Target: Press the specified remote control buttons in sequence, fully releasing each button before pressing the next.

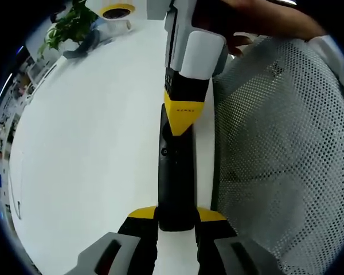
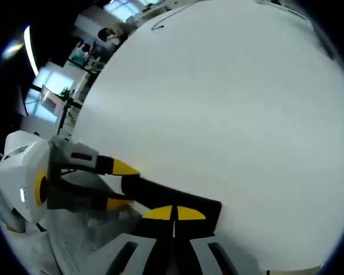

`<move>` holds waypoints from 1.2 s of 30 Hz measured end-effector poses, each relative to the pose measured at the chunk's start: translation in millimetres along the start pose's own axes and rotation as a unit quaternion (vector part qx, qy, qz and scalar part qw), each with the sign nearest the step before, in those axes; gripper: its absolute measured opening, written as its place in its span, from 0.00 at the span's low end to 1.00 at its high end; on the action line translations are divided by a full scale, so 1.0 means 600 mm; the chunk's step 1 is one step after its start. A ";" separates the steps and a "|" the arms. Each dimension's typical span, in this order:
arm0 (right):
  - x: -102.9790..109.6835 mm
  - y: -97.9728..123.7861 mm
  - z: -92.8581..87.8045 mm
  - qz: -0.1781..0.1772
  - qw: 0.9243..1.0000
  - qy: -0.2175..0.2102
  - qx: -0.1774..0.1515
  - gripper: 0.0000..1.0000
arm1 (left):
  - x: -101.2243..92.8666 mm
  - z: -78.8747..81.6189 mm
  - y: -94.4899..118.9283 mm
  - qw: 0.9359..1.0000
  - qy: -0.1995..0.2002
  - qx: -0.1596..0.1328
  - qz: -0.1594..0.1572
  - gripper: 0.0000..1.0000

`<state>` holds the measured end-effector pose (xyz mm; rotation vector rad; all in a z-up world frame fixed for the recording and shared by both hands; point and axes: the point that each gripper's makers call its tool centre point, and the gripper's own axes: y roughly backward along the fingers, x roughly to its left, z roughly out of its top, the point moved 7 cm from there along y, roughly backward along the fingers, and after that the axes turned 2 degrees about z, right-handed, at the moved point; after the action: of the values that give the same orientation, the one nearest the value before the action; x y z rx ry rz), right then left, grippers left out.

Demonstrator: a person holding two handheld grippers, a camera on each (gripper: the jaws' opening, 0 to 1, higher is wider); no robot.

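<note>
Long, slim black remote [image 1: 175, 177] on white tabletop [image 1: 92, 149]: left hand-held gripper [image 1: 176, 220] clamps its near end; right hand-held gripper [image 1: 183, 117], jaws closed, tips touching its face.

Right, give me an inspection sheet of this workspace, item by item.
Surface: white table, bare where visible.
Job's things: black remote control, lying lengthwise at the table edge.
Clutter: potted plant and yellow-rimmed white object at the far end.
Grippers: left gripper clamped on the remote's near end; right gripper shut, tips meeting at the remote's other end.
Cables: nothing seen.
Surroundings: mesh chair back beside the table; office background, blurred.
</note>
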<state>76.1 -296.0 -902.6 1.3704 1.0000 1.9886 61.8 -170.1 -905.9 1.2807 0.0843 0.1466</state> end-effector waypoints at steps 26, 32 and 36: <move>-0.003 -0.001 0.000 0.006 1.000 0.000 -0.010 0.00 | -0.002 -0.001 -0.001 1.000 0.004 -0.010 0.008 0.23; -0.003 -0.001 -0.002 0.002 1.000 0.007 -0.010 0.00 | -0.002 -0.001 -0.001 1.000 0.004 -0.012 0.008 0.23; -0.004 0.000 -0.002 0.006 1.000 -0.001 -0.009 0.00 | -0.003 -0.001 0.000 1.000 0.006 -0.017 0.009 0.23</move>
<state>75.8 -298.0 -904.2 1.3706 0.9742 1.9999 59.7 -169.8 -906.4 1.2479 0.0807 0.1706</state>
